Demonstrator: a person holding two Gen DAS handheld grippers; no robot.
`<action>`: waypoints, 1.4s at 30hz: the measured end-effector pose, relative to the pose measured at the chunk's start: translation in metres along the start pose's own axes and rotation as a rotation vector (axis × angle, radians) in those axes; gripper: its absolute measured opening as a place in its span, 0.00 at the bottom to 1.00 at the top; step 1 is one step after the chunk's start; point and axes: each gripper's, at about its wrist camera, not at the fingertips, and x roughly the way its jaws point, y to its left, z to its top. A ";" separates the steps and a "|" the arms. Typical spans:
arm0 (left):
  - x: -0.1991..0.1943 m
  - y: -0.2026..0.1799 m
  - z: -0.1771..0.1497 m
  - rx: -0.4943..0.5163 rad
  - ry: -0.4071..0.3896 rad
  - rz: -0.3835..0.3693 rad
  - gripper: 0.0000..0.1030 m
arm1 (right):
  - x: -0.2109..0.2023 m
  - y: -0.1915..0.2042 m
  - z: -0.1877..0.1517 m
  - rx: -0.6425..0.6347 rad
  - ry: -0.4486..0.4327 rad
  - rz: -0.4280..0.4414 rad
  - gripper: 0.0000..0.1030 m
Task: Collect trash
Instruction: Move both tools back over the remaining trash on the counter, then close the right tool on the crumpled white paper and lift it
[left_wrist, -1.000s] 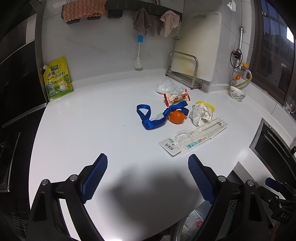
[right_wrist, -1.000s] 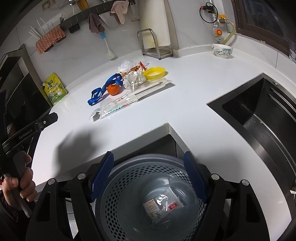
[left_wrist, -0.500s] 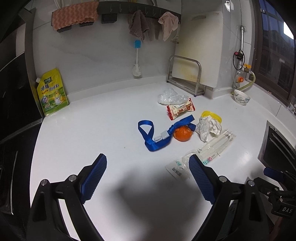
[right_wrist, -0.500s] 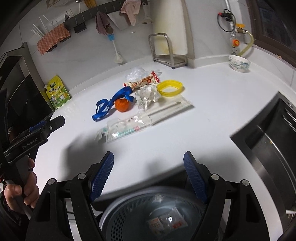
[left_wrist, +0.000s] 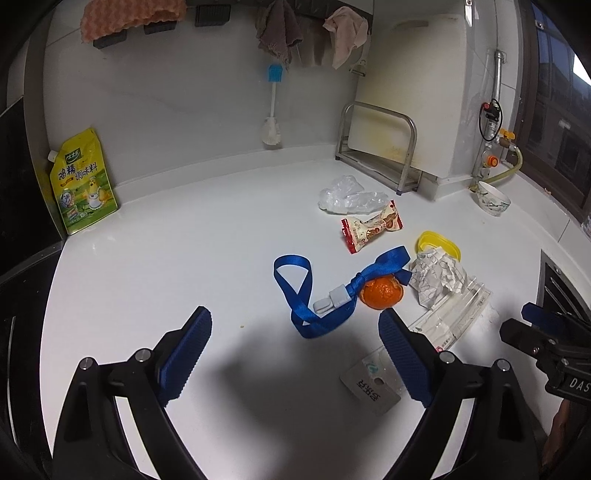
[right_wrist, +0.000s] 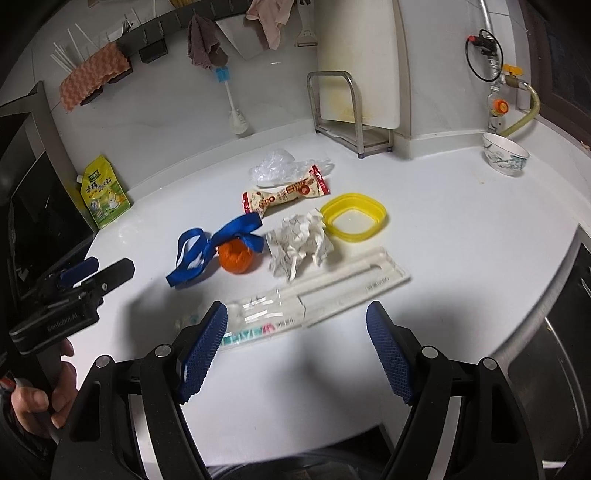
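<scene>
Litter lies grouped on the white counter (left_wrist: 184, 251): a clear plastic bag (left_wrist: 347, 195), a red-and-white snack wrapper (left_wrist: 371, 225), crumpled paper (left_wrist: 436, 277), a long clear package (right_wrist: 332, 291), a blue strap (left_wrist: 295, 291) and an orange (left_wrist: 381, 292). My left gripper (left_wrist: 295, 321) hovers open just short of the strap, holding nothing. My right gripper (right_wrist: 295, 314) is open and empty above the near end of the package. The paper (right_wrist: 299, 243) and orange (right_wrist: 236, 258) lie beyond it.
A yellow lid ring (right_wrist: 352, 218) sits by the paper. A bowl (right_wrist: 504, 153), a cutting-board rack (right_wrist: 340, 110) and a yellow seasoning pouch (left_wrist: 83, 181) stand along the back wall. The dark sink (right_wrist: 554, 350) opens at the right. A hand (right_wrist: 44, 398) holds the left gripper (right_wrist: 74, 288).
Both grippers have moved forward over the counter toward the litter, still open. The grey bin with its wrapper has dropped out of the right wrist view.
</scene>
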 end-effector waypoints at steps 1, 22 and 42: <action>0.001 0.000 0.001 0.003 -0.002 0.001 0.87 | 0.001 0.001 0.002 -0.004 -0.001 -0.003 0.72; 0.024 0.013 0.006 -0.007 0.019 -0.008 0.87 | 0.043 0.001 0.013 -0.002 0.045 -0.001 0.72; 0.034 0.015 0.005 -0.011 0.032 -0.018 0.88 | 0.097 0.002 0.050 -0.001 0.082 -0.070 0.72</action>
